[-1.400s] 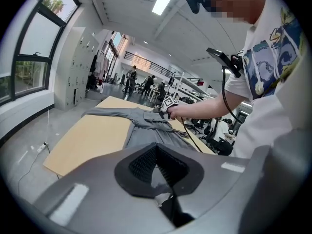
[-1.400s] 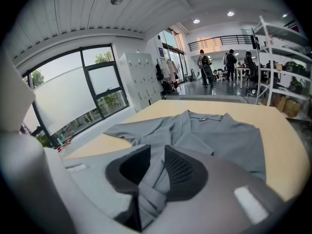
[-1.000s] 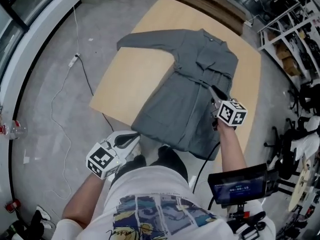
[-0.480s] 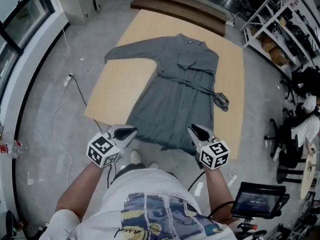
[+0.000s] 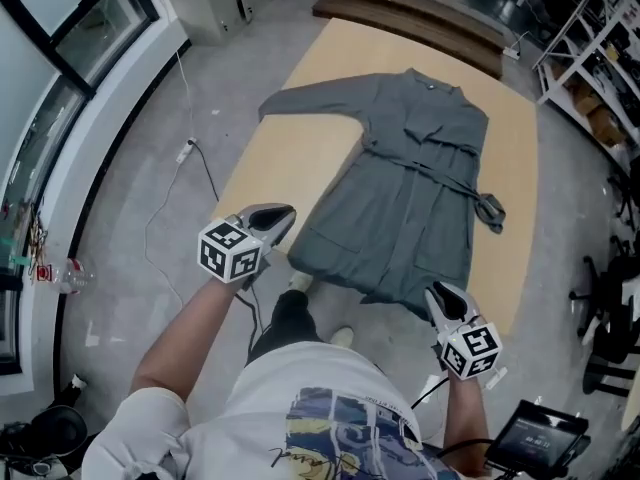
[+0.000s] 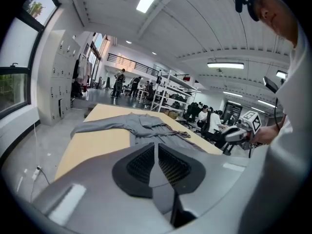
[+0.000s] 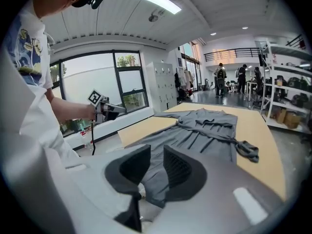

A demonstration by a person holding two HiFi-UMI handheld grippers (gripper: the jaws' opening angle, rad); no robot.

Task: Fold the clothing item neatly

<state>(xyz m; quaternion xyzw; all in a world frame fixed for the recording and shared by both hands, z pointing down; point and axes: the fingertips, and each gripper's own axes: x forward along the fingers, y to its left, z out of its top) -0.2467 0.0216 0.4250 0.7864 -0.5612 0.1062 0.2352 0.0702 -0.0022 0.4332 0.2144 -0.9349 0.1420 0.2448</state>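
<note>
1. At the lower right of the head view, the right hand-held gripper (image 5: 443,296) has come back from the dress's waist to the near hem corner. Its jaws are spread and pinch nothing.
2. At centre left, the left hand-held gripper (image 5: 280,216) is all but pressed together, its jaws just starting to part and empty. It sits near the hem's other corner, so a first fold looks ready.
3. Beyond them, the grey dress (image 5: 420,188) is soft, matte and belted, and lies flat on the pale wooden counter (image 5: 290,158).

Grey garment (image 7: 204,128): near hem hidden behind the jaws of the right hand-held gripper (image 7: 156,155). Bench (image 6: 92,140): near end hidden behind the left hand-held gripper (image 6: 156,147). Person's head (image 6: 270,9): cut off by the top edge. Shelving (image 5: 600,68): cut off at the head view's right edge. Screen (image 5: 540,433): display too small to read. Distant people (image 6: 119,81): too small to tell apart.
</note>
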